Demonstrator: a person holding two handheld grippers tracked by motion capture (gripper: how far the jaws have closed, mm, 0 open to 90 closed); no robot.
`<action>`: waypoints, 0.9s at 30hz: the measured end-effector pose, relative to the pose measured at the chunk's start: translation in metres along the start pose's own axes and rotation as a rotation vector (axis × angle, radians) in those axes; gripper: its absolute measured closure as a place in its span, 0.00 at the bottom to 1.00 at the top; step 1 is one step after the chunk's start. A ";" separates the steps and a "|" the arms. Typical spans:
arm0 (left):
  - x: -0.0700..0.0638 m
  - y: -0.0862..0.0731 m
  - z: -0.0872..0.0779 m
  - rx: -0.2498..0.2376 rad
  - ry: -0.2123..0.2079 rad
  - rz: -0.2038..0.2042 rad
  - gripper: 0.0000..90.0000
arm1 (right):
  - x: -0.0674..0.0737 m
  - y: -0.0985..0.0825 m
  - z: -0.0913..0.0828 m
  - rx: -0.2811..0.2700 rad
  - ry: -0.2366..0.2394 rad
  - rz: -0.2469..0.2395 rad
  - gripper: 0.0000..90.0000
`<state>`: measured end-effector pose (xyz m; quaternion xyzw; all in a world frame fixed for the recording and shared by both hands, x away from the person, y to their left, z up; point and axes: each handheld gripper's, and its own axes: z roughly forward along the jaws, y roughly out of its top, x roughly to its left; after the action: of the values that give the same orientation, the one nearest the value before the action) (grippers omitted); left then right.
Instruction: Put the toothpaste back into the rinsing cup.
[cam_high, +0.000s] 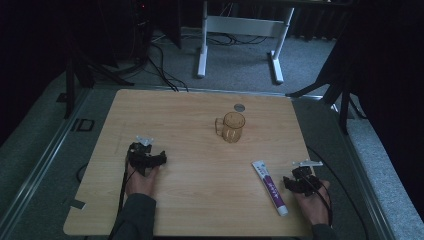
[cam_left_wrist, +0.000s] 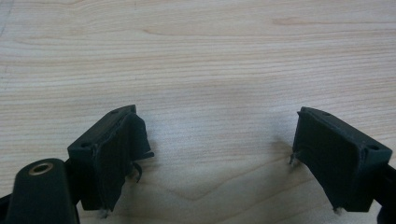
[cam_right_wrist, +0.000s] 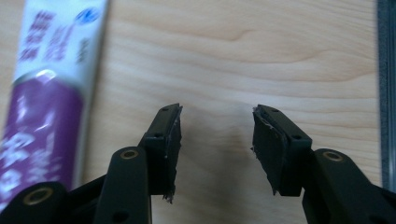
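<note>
A white and purple toothpaste tube (cam_high: 270, 187) lies flat on the wooden table (cam_high: 200, 210) at the front right, cap end toward the person. An amber glass mug (cam_high: 232, 127) stands upright near the table's middle, its handle to the left. My right gripper (cam_high: 300, 176) rests just right of the tube, open, with bare wood between its jaws (cam_right_wrist: 217, 140); the tube (cam_right_wrist: 44, 102) runs along that view's left edge. My left gripper (cam_high: 145, 150) sits at the front left, open wide over bare wood (cam_left_wrist: 219, 140), holding nothing.
A small grey disc (cam_high: 239, 107) lies on the table behind the mug. A white desk frame (cam_high: 240, 40) and cables stand on the carpet beyond the far edge. Dark tripod legs flank both far corners. The table's right edge (cam_right_wrist: 380, 93) runs close to my right gripper.
</note>
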<state>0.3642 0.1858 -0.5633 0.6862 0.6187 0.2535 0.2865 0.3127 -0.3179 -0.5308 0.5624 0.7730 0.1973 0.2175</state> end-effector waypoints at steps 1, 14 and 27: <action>0.000 0.000 0.000 0.000 0.000 0.000 0.16 | 0.003 0.001 -0.001 0.002 -0.003 -0.019 0.59; 0.000 -0.001 -0.001 -0.001 -0.003 -0.001 0.16 | 0.010 0.013 -0.008 0.019 0.059 -0.015 0.55; 0.000 -0.001 -0.001 0.000 -0.006 0.003 0.16 | 0.021 0.022 -0.020 0.026 0.104 -0.005 0.57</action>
<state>0.3622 0.1857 -0.5633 0.6878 0.6169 0.2519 0.2880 0.3135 -0.2921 -0.5048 0.5521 0.7873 0.2154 0.1702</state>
